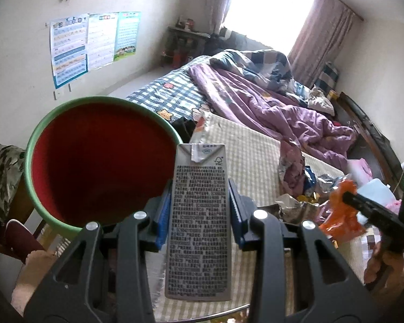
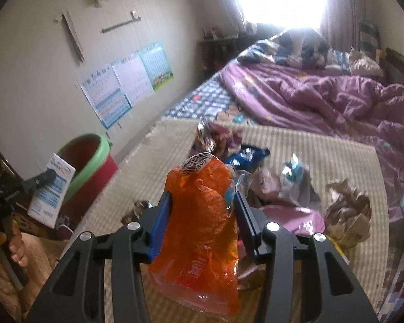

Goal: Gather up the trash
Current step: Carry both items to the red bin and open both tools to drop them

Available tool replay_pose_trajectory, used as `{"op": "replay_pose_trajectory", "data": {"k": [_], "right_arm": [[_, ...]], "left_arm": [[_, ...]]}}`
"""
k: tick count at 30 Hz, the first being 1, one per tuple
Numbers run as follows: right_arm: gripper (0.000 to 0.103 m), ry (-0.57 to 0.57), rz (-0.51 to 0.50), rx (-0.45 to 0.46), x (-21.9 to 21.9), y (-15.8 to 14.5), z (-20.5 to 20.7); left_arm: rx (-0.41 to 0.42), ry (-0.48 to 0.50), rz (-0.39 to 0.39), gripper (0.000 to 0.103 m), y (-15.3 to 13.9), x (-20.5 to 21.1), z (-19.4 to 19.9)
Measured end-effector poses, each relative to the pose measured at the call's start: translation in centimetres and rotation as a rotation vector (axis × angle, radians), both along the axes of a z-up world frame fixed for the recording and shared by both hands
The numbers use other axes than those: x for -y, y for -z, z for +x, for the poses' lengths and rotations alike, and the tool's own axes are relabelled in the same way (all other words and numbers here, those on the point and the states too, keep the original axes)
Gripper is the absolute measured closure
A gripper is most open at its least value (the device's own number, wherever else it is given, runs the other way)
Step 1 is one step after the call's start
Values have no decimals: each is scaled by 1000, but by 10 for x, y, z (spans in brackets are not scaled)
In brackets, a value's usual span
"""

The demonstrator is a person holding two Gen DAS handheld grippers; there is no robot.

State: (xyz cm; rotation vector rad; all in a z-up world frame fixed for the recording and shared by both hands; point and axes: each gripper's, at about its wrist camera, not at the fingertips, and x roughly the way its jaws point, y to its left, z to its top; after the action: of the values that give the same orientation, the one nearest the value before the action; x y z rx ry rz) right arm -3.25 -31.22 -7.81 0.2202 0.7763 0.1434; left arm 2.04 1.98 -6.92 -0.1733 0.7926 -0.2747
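two pieces were in hand: the left gripper (image 1: 200,202) clenched a milk carton (image 1: 199,223) just right of the red bin (image 1: 99,167), while the right gripper (image 2: 203,223) grasped an orange wrapper (image 2: 202,237) above the litter heap (image 2: 269,167). next, i judged, the carton needed carrying over the bin's mouth.

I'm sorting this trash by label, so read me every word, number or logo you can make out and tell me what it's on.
"890": printed by the barcode at the top of the orange wrapper in the right gripper.
"FSC" tree logo: top corner of the grey drink carton in the left gripper.
Carton's block of small print: too small to read.
Wall posters: too small and blurred.
Other wrappers on the mat: unreadable.
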Motion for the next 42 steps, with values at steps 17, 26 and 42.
{"op": "replay_pose_trajectory", "data": {"k": [17,26,42], "right_arm": [[56,-283,84,92,-105,-35,63],[56,-409,134,88,-176,-35,101],[35,-589,29,31,-264,4,128]], "left_arm": [[10,-155,-31,67,2,-47,11],[-23,-279,17,67,16,-69,25],[-16,-412,30,67,17,-102,38]]}}
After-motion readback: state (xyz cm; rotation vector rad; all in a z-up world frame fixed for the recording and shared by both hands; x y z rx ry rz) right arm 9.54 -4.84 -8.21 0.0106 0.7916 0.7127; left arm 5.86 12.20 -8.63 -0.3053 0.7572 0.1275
